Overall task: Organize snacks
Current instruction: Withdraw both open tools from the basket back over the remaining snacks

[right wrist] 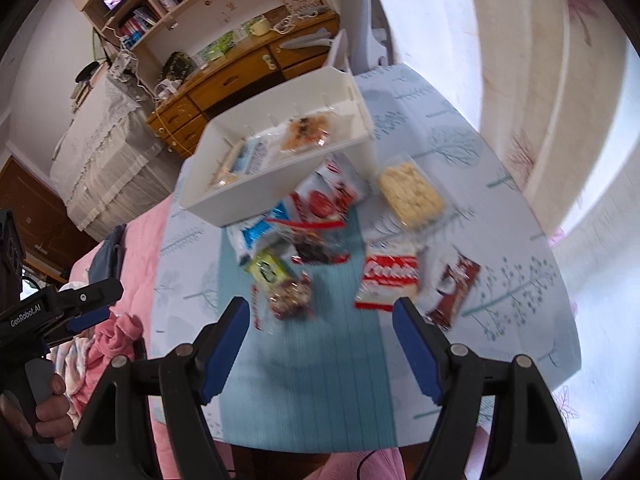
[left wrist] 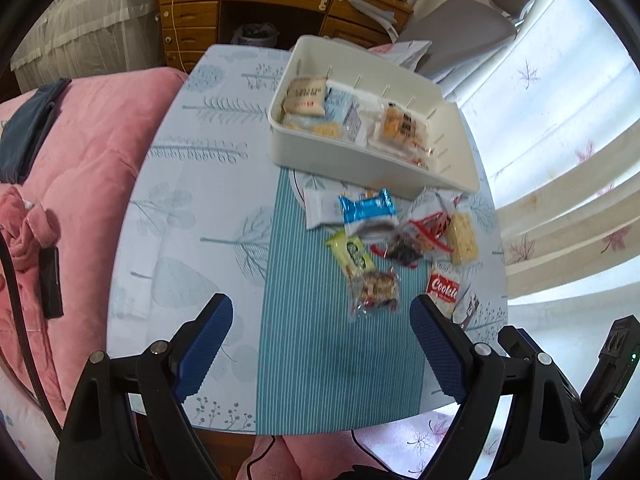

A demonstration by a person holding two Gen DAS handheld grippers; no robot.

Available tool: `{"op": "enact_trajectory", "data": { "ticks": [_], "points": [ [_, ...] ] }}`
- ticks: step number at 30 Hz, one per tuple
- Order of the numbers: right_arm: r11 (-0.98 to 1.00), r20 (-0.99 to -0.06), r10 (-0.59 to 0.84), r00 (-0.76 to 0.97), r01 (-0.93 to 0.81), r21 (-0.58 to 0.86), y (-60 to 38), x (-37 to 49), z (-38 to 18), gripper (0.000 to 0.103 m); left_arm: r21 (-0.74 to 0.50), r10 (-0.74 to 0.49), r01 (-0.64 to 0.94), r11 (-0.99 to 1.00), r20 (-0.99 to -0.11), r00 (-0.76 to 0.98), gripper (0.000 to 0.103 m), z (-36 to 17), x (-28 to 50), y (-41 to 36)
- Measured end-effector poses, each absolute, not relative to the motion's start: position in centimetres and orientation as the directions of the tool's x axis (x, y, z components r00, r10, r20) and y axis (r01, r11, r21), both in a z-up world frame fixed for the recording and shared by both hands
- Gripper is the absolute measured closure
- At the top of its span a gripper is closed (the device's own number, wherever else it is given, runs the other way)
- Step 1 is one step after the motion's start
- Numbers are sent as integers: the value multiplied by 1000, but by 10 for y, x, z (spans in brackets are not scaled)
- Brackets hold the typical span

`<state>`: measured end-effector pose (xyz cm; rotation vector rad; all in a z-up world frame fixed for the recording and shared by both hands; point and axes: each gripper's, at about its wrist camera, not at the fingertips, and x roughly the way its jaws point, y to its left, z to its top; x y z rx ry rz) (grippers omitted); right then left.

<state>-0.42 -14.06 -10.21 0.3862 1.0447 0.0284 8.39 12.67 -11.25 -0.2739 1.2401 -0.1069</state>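
Note:
A white bin [left wrist: 344, 160] stands at the far side of the table and holds several packets; it also shows in the right wrist view [right wrist: 256, 196]. Loose snacks lie in front of it on a teal striped mat [left wrist: 320, 340]: a blue-and-white packet [left wrist: 370, 210], a green packet [left wrist: 351, 254], a clear nut bar [left wrist: 374, 290], a red Cookies pack [left wrist: 442, 288] [right wrist: 390, 276], a pale cracker pack [left wrist: 464, 236] [right wrist: 410, 194] and a brown packet [right wrist: 456, 290]. My left gripper [left wrist: 322, 316] is open and empty above the mat. My right gripper [right wrist: 320, 316] is open and empty above the snacks.
The table [left wrist: 192, 208] has a pale leaf-print cloth. A pink bedspread [left wrist: 80, 152] lies to the left. A wooden desk [left wrist: 260, 4] and a grey chair [left wrist: 464, 28] stand behind. Curtains [left wrist: 560, 160] hang on the right.

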Motion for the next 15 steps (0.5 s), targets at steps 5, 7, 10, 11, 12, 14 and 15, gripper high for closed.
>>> {"op": "enact_trajectory", "data": {
  "ticks": [5, 7, 10, 11, 12, 14, 15],
  "points": [
    [941, -849, 154, 505, 188, 283, -149, -17, -120, 28, -264, -237, -56, 963, -927, 289, 14, -137, 80, 118],
    [939, -849, 141, 509, 203, 277, -153, -21, -128, 28, -273, -247, -63, 960, -929, 275, 14, -148, 79, 117],
    [937, -838, 126, 531, 215, 276, -156, -23, -136, 28, -266, -241, -61, 962, -934, 263, 13, -161, 79, 114],
    [936, -833, 119, 540, 218, 276, -158, -24, -139, 28, -265, -242, -58, 963, -935, 259, 14, -166, 79, 112],
    [937, -831, 113, 545, 219, 271, -158, -24, -141, 28, -268, -246, -56, 962, -936, 253, 14, -171, 80, 111],
    [943, -831, 96, 548, 217, 252, -158, -22, -147, 28, -271, -251, -56, 961, -937, 243, 13, -181, 83, 108],
    [946, -832, 89, 548, 214, 242, -157, -22, -149, 28, -265, -244, -59, 963, -941, 235, 14, -188, 86, 107]
  ]
}}
